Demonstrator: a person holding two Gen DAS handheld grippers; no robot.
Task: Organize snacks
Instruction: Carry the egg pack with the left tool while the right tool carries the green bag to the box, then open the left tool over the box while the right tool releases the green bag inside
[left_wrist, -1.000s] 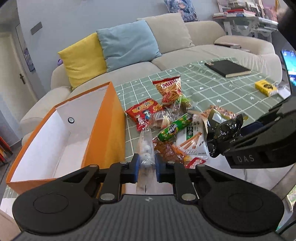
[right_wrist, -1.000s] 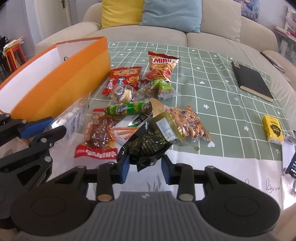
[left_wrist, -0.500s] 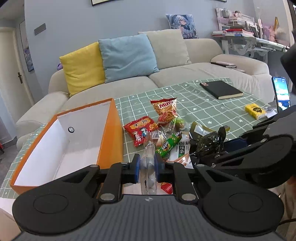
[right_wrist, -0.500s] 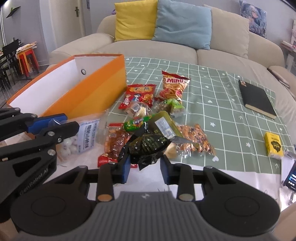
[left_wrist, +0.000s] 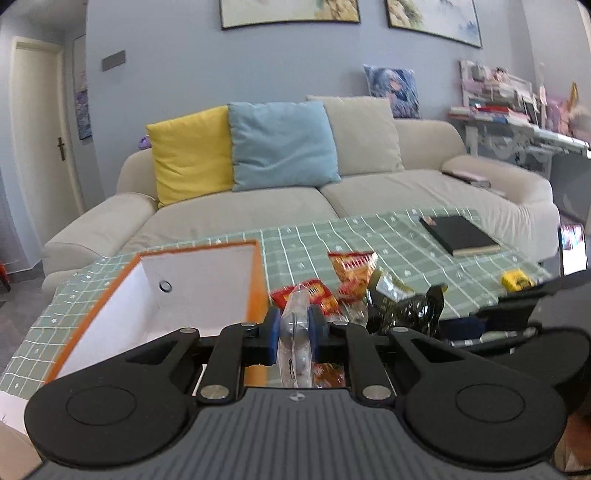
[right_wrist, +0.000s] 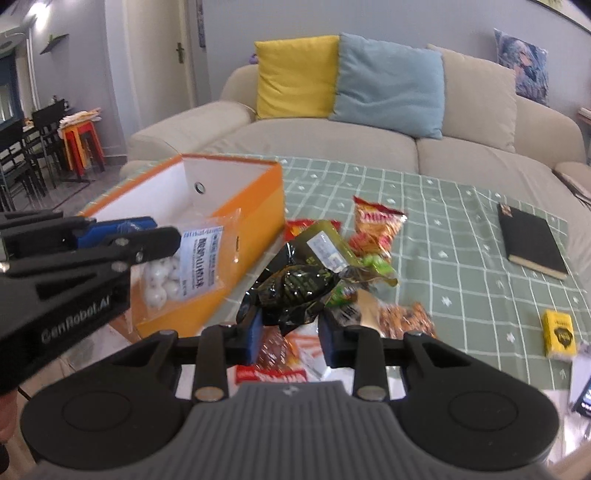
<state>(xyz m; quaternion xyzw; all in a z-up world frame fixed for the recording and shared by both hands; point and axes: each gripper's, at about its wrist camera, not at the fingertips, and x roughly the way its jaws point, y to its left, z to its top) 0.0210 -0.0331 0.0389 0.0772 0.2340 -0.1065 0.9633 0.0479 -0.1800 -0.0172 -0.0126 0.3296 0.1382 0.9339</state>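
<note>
Living room, green checked tablecloth (right_wrist: 461, 229). We hold two snacks aloft: left gripper (left_wrist: 292, 334) clamped narrow on a clear bag (right_wrist: 184, 266) beside the orange box (right_wrist: 255, 221); right gripper (right_wrist: 290, 328) pinching a dark packet (right_wrist: 295, 288), likely box-bound. Remaining snacks (right_wrist: 376, 225) lie beside the box.

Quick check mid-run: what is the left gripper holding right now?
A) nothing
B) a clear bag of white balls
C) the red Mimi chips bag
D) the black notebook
B: the left gripper is clamped on the clear bag of white balls, raised beside the orange box.
</note>
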